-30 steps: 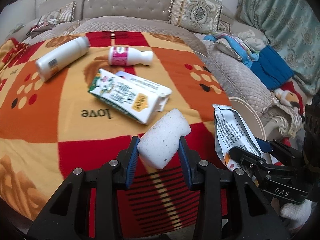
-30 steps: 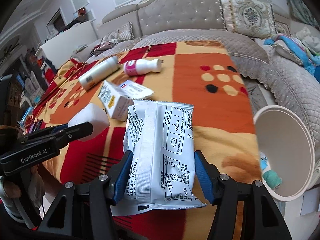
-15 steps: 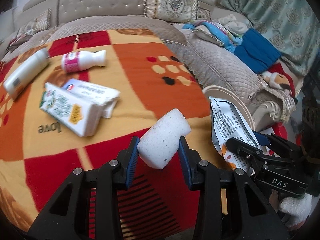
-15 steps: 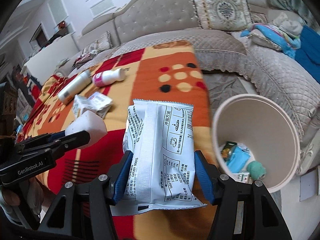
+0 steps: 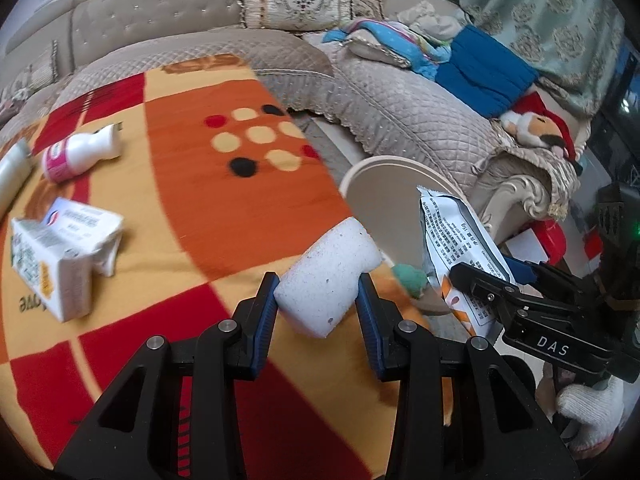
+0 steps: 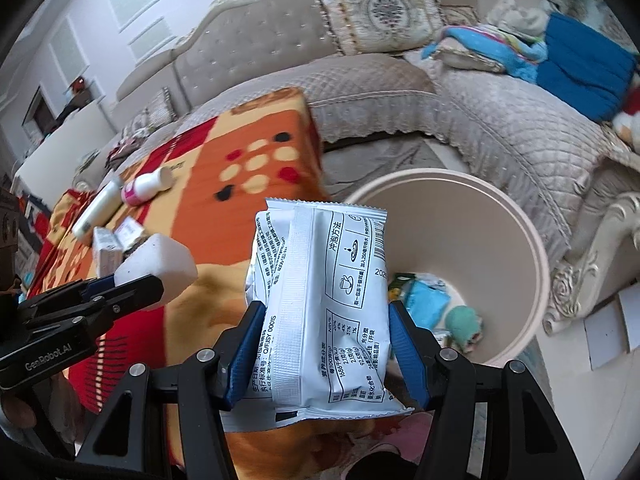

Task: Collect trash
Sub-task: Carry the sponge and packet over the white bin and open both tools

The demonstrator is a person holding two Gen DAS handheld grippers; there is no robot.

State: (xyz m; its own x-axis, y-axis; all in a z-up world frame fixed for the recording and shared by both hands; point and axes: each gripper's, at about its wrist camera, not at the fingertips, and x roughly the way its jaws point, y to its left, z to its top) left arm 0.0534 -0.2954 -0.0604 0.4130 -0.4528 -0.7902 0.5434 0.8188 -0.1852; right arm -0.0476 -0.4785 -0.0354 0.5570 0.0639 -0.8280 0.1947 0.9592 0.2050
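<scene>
Right wrist view: both grippers carry trash beside the bin.
The right gripper (image 6: 326,344) is clamped on a white packet (image 6: 324,300) near the beige bin (image 6: 516,240); the left gripper (image 5: 318,300) squeezes a white foam block (image 5: 328,276) over the blanket (image 5: 224,208).

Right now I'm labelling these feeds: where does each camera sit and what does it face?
Left wrist: on the left gripper, facing foam block, blanket; gloved hand shows.
Right wrist: on the right gripper, facing packet and bin.
Shared: block, packet, bin, pink bottle.
</scene>
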